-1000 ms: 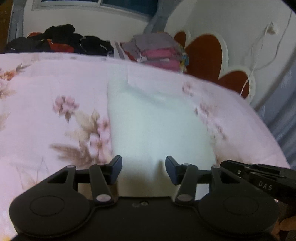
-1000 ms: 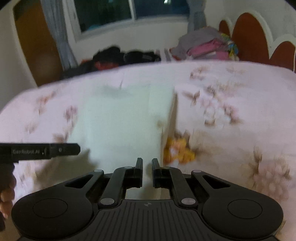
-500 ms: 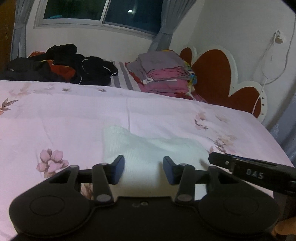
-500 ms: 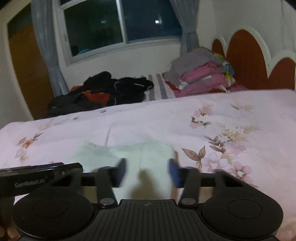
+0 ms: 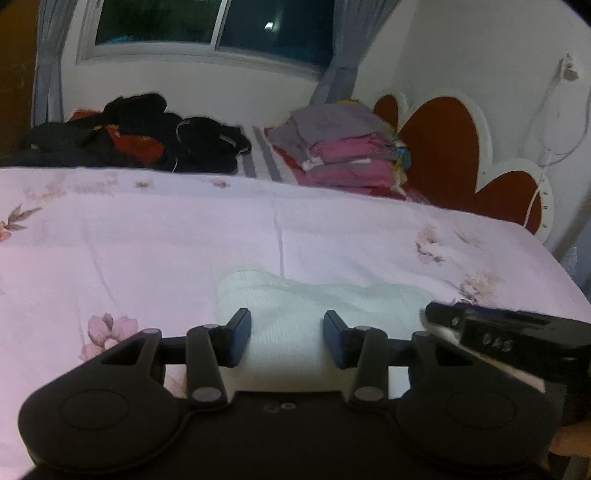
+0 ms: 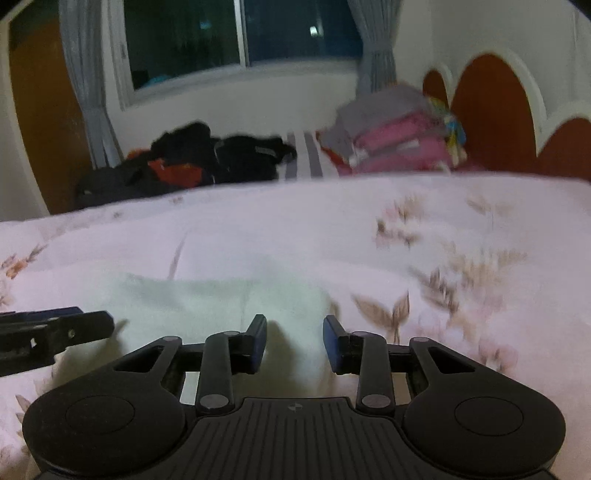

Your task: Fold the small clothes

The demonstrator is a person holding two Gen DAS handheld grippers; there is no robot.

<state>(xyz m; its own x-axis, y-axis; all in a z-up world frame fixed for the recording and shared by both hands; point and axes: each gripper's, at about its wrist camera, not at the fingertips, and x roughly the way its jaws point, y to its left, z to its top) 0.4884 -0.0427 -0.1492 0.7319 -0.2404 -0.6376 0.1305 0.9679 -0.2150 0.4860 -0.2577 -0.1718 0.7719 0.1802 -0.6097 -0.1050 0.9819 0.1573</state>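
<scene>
A pale mint-white small garment (image 5: 295, 310) lies flat on the pink floral bedsheet (image 5: 147, 243), just in front of both grippers. It also shows in the right wrist view (image 6: 221, 306). My left gripper (image 5: 287, 338) is open and empty, just above the garment's near edge. My right gripper (image 6: 294, 343) is open and empty over the garment's right part. The right gripper shows at the right edge of the left wrist view (image 5: 509, 334). The left gripper shows at the left edge of the right wrist view (image 6: 55, 338).
A stack of folded grey and pink clothes (image 5: 343, 147) sits at the far side of the bed by the red headboard (image 5: 461, 155). A heap of black and red clothes (image 5: 133, 136) lies at the far left. A window (image 6: 240, 33) is behind.
Both grippers have tilted up and drawn back from the garment. The right gripper has opened from nearly shut. The garment lies folded narrower, and the orange print no longer shows.
</scene>
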